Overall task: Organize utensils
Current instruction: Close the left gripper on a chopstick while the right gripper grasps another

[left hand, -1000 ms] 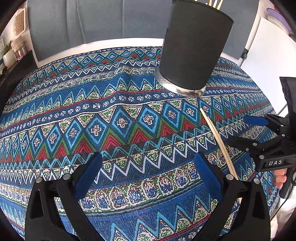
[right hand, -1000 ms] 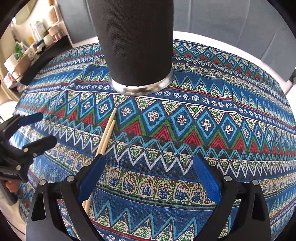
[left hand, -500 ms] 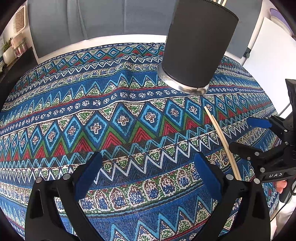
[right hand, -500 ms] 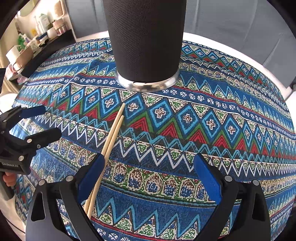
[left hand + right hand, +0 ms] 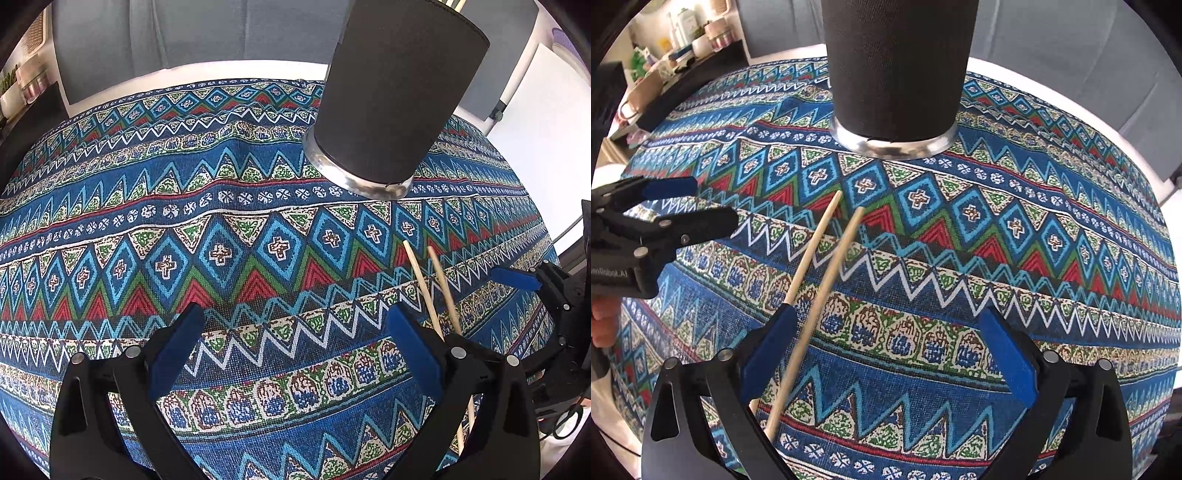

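Observation:
Two wooden chopsticks point(image 5: 827, 254) lie on the patterned tablecloth point(image 5: 1015, 229), tips toward a tall black utensil holder point(image 5: 897, 66) with a steel base. In the left wrist view the chopsticks point(image 5: 436, 284) lie just right of my left gripper point(image 5: 295, 350), and the holder point(image 5: 395, 92) stands at the far right with stick tips showing at its rim. My left gripper is open and empty. My right gripper point(image 5: 886, 350) is open and empty; the chopsticks run beside its left finger point(image 5: 772, 343). Each gripper shows in the other's view, the left point(image 5: 690, 203) and the right point(image 5: 517, 284).
The round table drops off at its edges; a white rim point(image 5: 221, 70) shows behind the cloth. Grey chair backs point(image 5: 184, 33) stand behind the table. A shelf with jars and bottles point(image 5: 683, 33) is at the far left. A white board point(image 5: 546, 103) stands at the right.
Both grippers have pulled back from the holder. The chopsticks now lie apart from each other and show further inside the right gripper's view. Both grippers stay open.

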A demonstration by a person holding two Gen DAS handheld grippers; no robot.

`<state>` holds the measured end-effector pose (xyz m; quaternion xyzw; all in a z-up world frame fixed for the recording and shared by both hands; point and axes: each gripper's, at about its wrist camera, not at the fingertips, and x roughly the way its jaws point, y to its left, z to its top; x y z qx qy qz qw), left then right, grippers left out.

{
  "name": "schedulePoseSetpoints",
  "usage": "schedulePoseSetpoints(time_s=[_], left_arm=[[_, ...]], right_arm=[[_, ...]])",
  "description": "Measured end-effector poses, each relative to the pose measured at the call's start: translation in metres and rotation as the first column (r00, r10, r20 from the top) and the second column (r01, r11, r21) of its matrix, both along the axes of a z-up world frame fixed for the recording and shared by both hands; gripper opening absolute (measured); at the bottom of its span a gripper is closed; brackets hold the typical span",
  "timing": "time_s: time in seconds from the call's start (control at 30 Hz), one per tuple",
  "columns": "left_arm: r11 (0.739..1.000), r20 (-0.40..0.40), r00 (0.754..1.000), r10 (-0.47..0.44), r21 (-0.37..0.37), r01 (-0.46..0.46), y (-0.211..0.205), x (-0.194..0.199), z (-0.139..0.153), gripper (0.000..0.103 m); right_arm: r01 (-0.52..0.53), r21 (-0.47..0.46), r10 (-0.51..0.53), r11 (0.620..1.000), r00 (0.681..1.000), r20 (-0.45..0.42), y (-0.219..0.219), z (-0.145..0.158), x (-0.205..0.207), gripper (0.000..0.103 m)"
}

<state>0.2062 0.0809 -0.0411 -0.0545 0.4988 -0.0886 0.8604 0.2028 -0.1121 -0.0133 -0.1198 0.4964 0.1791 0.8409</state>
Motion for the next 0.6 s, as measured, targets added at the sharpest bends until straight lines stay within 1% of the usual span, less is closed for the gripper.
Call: schedulePoseSetpoints(time_s=[0.03, 0.13, 0.2, 0.3, 0.33, 0.37, 0.4, 0.43, 0.5, 0.53, 0.6], left_arm=[[1.000, -0.002, 1.000, -0.002, -0.007, 0.002, -0.001, 0.000, 0.000, 0.097], [1.000, -0.007, 1.000, 0.001, 0.008, -0.001, -0.006, 0.002, 0.000, 0.097], [1.000, -0.020, 1.000, -0.003, 0.012, 0.003, -0.012, 0.002, 0.000, 0.097], [1.000, -0.053, 0.999, -0.012, 0.007, 0.012, -0.020, 0.003, 0.001, 0.097], [1.000, -0.064, 0.998, -0.012, 0.004, 0.012, -0.022, 0.002, 0.001, 0.097], [1.000, -0.076, 0.997, -0.014, -0.003, 0.014, -0.026, 0.003, 0.002, 0.097], [1.000, -0.087, 0.996, -0.021, -0.013, 0.020, -0.030, 0.003, 0.003, 0.097], [0.999, -0.097, 0.995, -0.031, -0.025, 0.029, -0.034, 0.002, 0.003, 0.097], [0.998, -0.115, 0.992, -0.055, -0.048, 0.049, -0.043, 0.003, 0.004, 0.097], [0.997, -0.122, 0.991, -0.061, -0.059, 0.054, -0.048, 0.003, 0.004, 0.097], [0.997, -0.129, 0.990, -0.059, -0.056, 0.052, -0.058, 0.005, 0.005, 0.097]], right_arm=[[0.011, 0.014, -0.011, 1.000, 1.000, 0.002, -0.004, 0.000, -0.002, 0.095], [0.016, 0.007, -0.016, 1.000, 1.000, 0.024, -0.006, 0.000, -0.010, 0.095], [-0.006, 0.000, 0.006, 1.000, 0.999, 0.035, -0.007, 0.001, -0.013, 0.095], [-0.017, 0.011, 0.017, 1.000, 1.000, 0.026, -0.018, 0.000, -0.020, 0.093], [-0.036, 0.011, 0.035, 0.999, 0.999, 0.031, -0.022, 0.000, -0.022, 0.091], [-0.057, 0.019, 0.056, 0.998, 0.998, 0.037, -0.026, 0.001, -0.025, 0.088], [-0.076, 0.023, 0.075, 0.997, 0.996, 0.045, -0.031, 0.003, -0.029, 0.080], [-0.094, 0.027, 0.092, 0.995, 0.994, 0.052, -0.035, 0.004, -0.033, 0.068], [-0.109, 0.032, 0.107, 0.993, 0.993, 0.058, -0.048, 0.007, -0.040, 0.057], [-0.111, 0.035, 0.109, 0.993, 0.992, 0.062, -0.051, 0.008, -0.041, 0.053], [-0.111, 0.037, 0.108, 0.993, 0.992, 0.072, -0.061, 0.009, -0.043, 0.050]])
